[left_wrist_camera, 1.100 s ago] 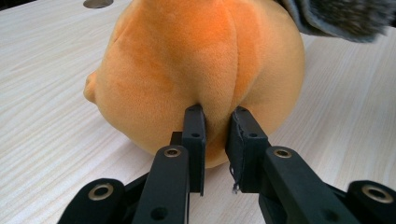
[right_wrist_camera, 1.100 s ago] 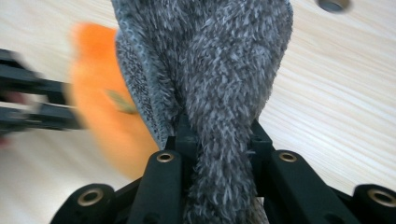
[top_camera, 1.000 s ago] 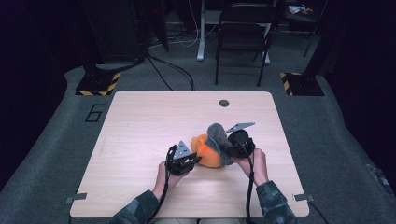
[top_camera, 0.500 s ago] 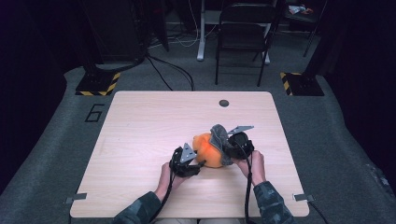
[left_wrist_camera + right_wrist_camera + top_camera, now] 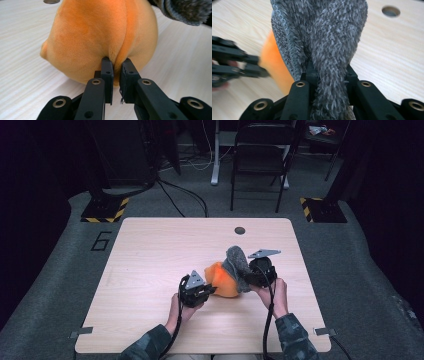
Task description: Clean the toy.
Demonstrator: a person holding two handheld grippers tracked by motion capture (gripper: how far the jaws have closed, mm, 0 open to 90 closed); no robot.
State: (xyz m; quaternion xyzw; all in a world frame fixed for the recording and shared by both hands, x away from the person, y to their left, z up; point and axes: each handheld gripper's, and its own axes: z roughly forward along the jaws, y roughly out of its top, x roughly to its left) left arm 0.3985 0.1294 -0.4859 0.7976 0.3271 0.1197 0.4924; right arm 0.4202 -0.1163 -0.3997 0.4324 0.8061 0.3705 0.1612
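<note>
Fingers (image 5: 107, 75) pinch the orange plush (image 5: 100, 37); right fingers (image 5: 312, 72) clamp a grey sock (image 5: 324, 32), seemingly upright.

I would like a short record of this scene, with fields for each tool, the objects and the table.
left tool: jaws have just been closing, now pinching a fold of the orange plush
right tool: shut on the grey fuzzy sock
sock and plush: sock lies against the plush's far side
table: light wood, a round hole near the far edge
</note>
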